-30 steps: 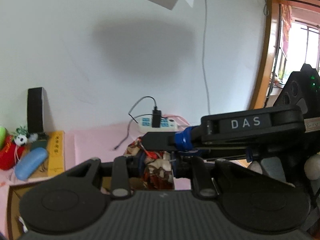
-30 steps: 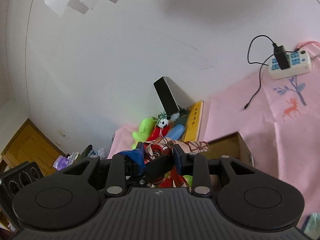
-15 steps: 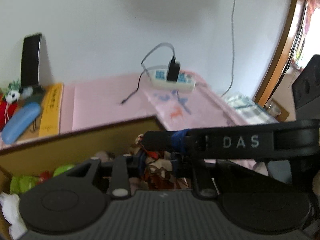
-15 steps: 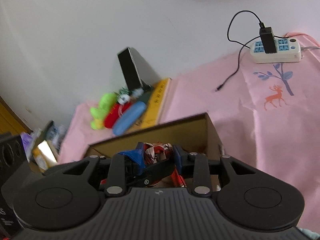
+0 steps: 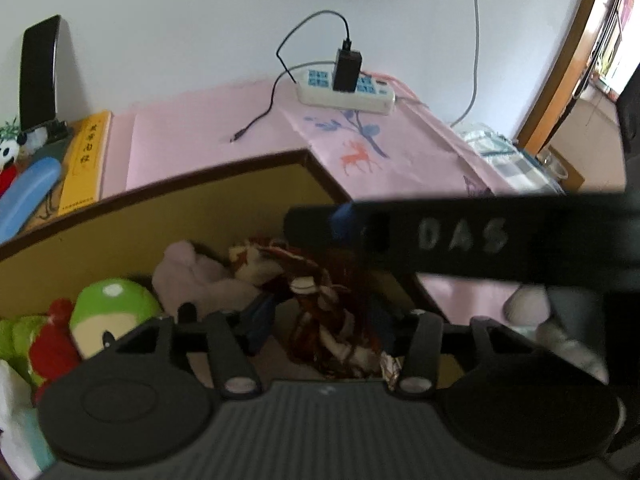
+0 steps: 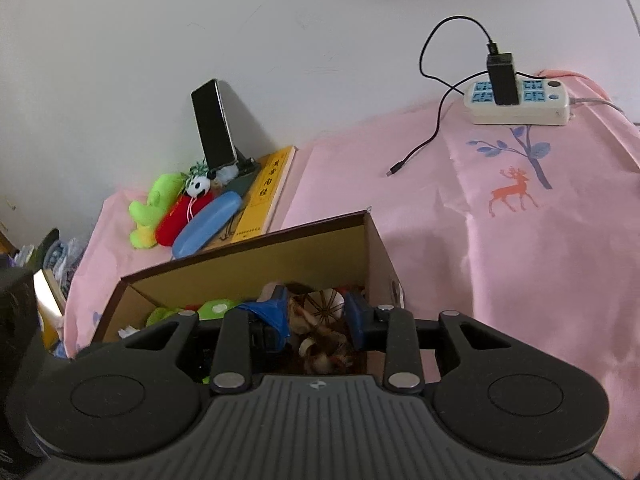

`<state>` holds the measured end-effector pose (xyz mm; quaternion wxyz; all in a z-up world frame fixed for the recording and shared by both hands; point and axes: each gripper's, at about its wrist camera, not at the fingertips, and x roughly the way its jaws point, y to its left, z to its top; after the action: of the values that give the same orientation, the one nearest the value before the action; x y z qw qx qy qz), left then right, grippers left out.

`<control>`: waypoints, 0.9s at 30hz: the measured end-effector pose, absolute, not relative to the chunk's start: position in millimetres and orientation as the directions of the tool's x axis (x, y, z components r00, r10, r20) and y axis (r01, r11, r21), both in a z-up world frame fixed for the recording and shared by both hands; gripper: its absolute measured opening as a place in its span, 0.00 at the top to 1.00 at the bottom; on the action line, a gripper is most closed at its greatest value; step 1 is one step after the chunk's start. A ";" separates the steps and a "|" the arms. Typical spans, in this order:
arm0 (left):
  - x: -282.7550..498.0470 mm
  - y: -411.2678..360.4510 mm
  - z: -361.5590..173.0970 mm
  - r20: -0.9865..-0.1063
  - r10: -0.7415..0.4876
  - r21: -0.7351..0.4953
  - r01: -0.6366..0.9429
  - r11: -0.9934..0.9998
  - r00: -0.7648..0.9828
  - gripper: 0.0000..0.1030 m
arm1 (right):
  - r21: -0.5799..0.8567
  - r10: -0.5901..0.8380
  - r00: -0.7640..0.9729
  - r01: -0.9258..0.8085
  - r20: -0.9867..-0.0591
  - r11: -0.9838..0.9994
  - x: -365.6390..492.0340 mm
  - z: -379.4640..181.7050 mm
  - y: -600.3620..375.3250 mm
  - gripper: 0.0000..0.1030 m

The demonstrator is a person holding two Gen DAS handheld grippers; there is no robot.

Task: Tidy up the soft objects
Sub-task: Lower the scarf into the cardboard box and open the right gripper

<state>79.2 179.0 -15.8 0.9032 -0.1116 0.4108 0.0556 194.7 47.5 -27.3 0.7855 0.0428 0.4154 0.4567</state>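
Down inside the cardboard box [image 5: 224, 196] is where it's all happening, and both hands are over it, tilted down into it. Starting on the left side: the left gripper [image 5: 324, 320] has its jaws opening right now, and the patterned red-and-cream cloth [image 5: 320, 304] hangs between them, looking loose rather than pinched. The cloth runs more or less lengthwise away from that gripper, bunched up, with one end down near the camera and the other up toward the far wall of the box. Just left of it in the box sit a pale pink soft thing [image 5: 192, 276] and a green plush toy [image 5: 108, 312]. Moving right, the right gripper [image 6: 316, 316] is narrow, its blue pads [image 6: 276, 312] pressed on the other end of the same cloth [image 6: 320, 320], so it's the one actually holding it. My guess is the right hand has to let go next, since the cloth is already over the box's right-hand end. Outside the box, a few more plush toys [image 6: 156, 208] wait by the wall, closer to the left hand.
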 end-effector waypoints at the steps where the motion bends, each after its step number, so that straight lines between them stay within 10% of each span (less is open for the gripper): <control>1: 78.2 178.0 -16.5 -0.756 0.010 -0.153 -0.191 0.970 0.654 0.50 | 0.453 0.755 0.240 -0.677 -0.611 0.581 194.4 -27.0 46.3 0.86; 27: 30.0 151.2 2.6 -0.758 0.136 -0.070 -0.287 0.956 0.637 0.42 | 0.498 0.754 0.291 -0.604 -0.589 0.622 155.0 -15.7 -16.7 0.86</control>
<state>30.0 151.2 2.6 0.9001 -0.0920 0.4093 0.1173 155.0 -16.7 -15.7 0.7984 0.0900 0.4167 0.4253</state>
